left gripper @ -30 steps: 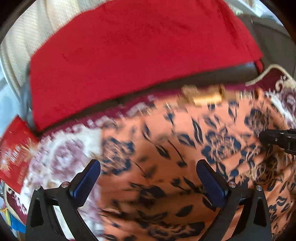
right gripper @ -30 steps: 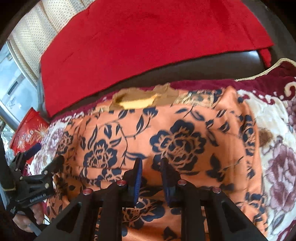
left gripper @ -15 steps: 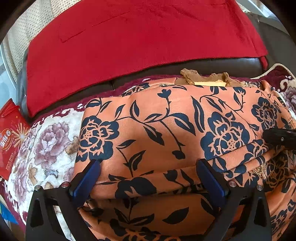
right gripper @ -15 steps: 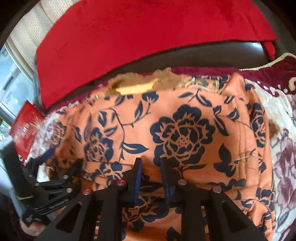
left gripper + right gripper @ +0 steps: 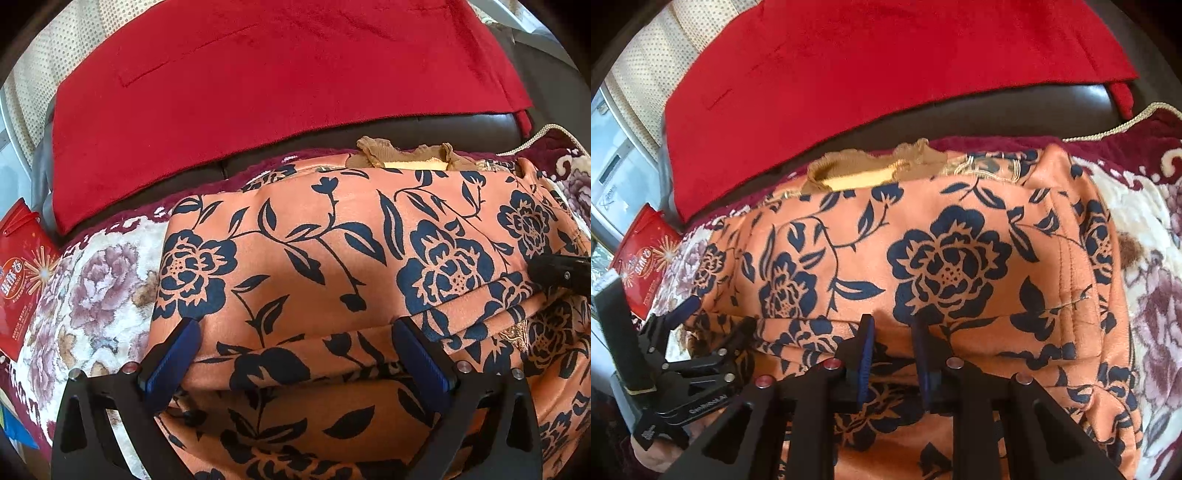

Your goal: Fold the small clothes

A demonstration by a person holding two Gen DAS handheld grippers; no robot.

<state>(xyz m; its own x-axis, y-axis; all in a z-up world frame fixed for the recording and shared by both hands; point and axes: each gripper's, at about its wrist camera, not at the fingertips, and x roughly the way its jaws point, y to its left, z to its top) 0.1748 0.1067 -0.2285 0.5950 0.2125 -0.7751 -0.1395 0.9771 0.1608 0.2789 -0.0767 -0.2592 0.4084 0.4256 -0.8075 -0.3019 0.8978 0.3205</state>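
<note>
Left wrist view showed the orange flowered top (image 5: pixel 325 258) lying on the flowery blanket (image 5: pixel 92 295) in front of the red cloth (image 5: pixel 277 92), with its near part already folded over once. The left gripper (image 5: pixel 295 354) was spread wide over the fold, pinching nothing. The right gripper (image 5: pixel 892 350) was nearly pressed together with the folded edge between its jaws; more folds looked left to do.

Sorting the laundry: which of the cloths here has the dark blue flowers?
The orange garment under both grippers. The red cloth behind it is plain, and the blanket beneath it has mauve flowers on cream.
</note>
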